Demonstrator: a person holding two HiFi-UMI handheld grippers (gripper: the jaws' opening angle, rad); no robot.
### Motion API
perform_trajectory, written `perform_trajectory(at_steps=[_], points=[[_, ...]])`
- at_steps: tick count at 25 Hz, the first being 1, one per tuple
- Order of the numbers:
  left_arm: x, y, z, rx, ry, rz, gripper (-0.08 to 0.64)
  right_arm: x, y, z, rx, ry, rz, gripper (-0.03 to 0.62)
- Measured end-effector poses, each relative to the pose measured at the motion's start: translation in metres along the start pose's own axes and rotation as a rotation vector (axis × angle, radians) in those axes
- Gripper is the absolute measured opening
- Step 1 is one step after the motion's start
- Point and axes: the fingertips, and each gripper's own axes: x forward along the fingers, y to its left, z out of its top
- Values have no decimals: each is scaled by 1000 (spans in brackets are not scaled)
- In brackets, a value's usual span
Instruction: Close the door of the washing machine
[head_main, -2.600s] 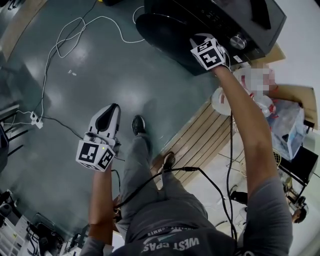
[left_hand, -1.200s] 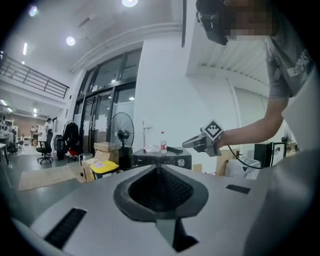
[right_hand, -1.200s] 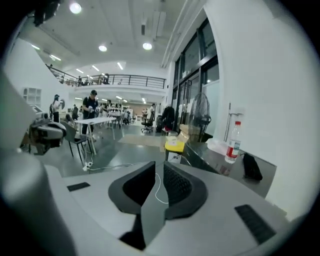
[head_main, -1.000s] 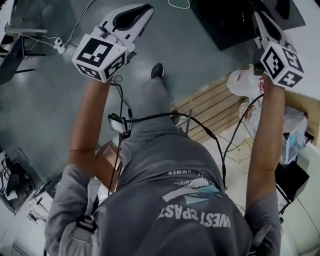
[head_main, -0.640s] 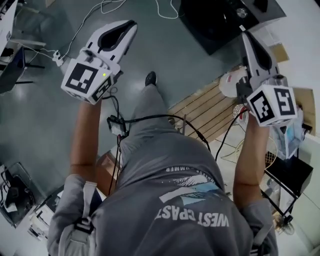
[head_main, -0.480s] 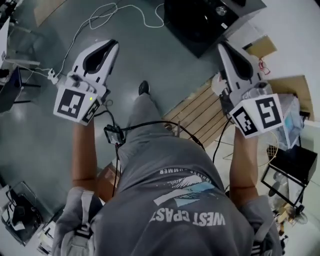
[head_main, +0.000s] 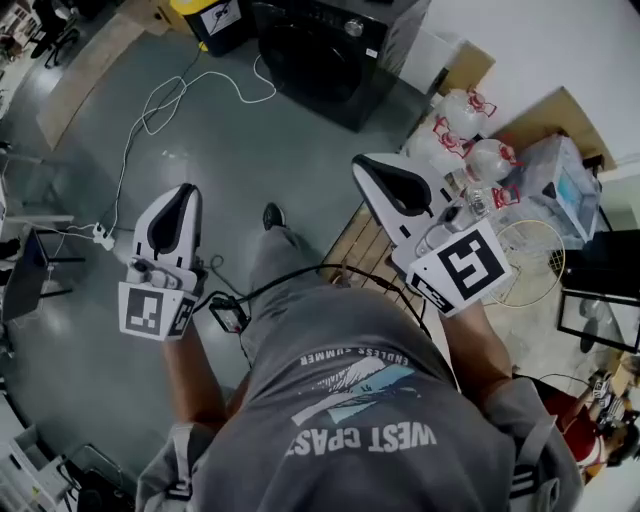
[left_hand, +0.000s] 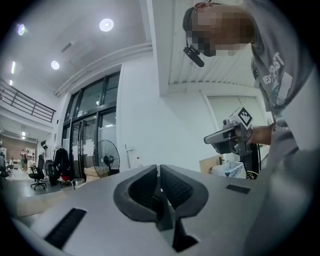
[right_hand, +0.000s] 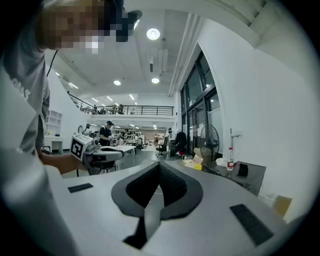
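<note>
The left gripper (left_hand: 159, 174) has its two dark padded jaws pressed together, with nothing between them. The right gripper (right_hand: 159, 169) is the same: jaws pressed together and empty. Each is held in one of the person's hands, at either side of the person's body, well above the floor and apart from one another. Both point forward and away from the person. Each carries a white cube with black square markers at its rear end.

In the left gripper view, the other gripper shows at the right, against a white wall. A standing fan (left_hand: 106, 156) stands by tall glass windows at the left. In the right gripper view, a long dark table (right_hand: 235, 175) holds a small bottle (right_hand: 230, 158).

From the head view, the washing machine (head_main: 322, 45) sits at the top of the frame, dark, well apart from both grippers. Its round door (head_main: 300, 52) appears to lie flat against the machine's front. A white cable (head_main: 150, 100) loops over the grey floor in front of it. To its right, clear water jugs (head_main: 470, 140) with red handles stand near a clear plastic bin (head_main: 560, 185). A slatted wooden pallet (head_main: 362, 243) lies just under the right gripper. The person wears a grey shirt (head_main: 350, 420) and dark shoes.
</note>
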Motion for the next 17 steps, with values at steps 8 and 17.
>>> perform_trajectory(at_steps=[8, 17], points=[[-3, -15, 1, -4, 7, -17, 34, -11, 3, -6, 14, -3, -4, 28], [10, -23, -4, -8, 20, -32, 34, -12, -10, -20, 34, 16, -7, 28]])
